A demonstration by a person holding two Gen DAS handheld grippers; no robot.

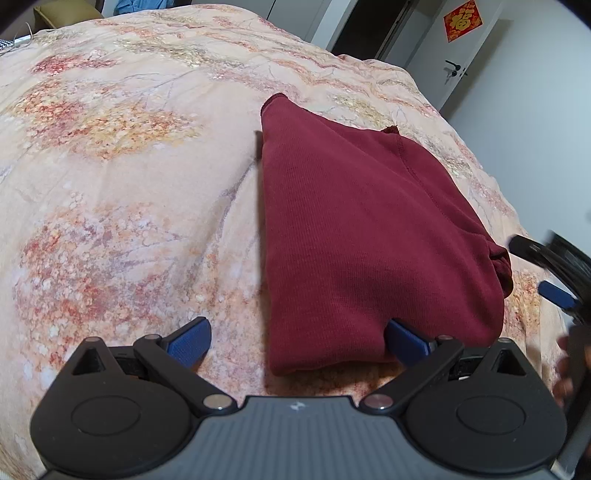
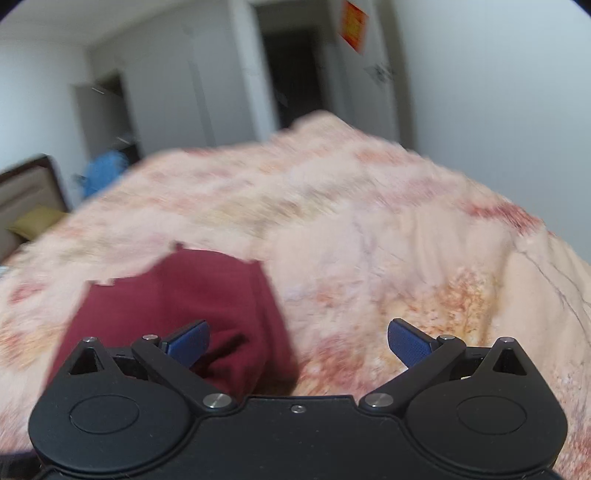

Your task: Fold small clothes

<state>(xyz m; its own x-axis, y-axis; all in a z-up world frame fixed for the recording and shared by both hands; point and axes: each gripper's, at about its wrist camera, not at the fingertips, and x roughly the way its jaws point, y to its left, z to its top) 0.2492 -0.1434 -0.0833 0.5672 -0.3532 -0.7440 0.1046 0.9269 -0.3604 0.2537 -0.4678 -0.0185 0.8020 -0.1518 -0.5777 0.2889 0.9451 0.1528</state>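
A dark red ribbed garment (image 1: 369, 236) lies folded into a long, narrow stack on the bed, on a peach floral quilt (image 1: 129, 166), with a stitched seam running down its right half and a bunched cuff or sleeve end at its near right corner. The left claw (image 1: 299, 341) hovers at the garment's near edge with its jaws spread wide; its right blue pad sits over the hem, its left pad over bare quilt, and neither presses on the cloth. The right claw (image 2: 299, 341) is also fully spread and holds nothing; in its blurred view the garment (image 2: 177, 295) lies low and left, behind its left pad. In the left wrist view this claw shows at the far right edge, beside the bunched corner. Beyond the bed stand white walls, a dark doorway (image 2: 291, 74) and a door carrying a red paper square (image 1: 462, 20).
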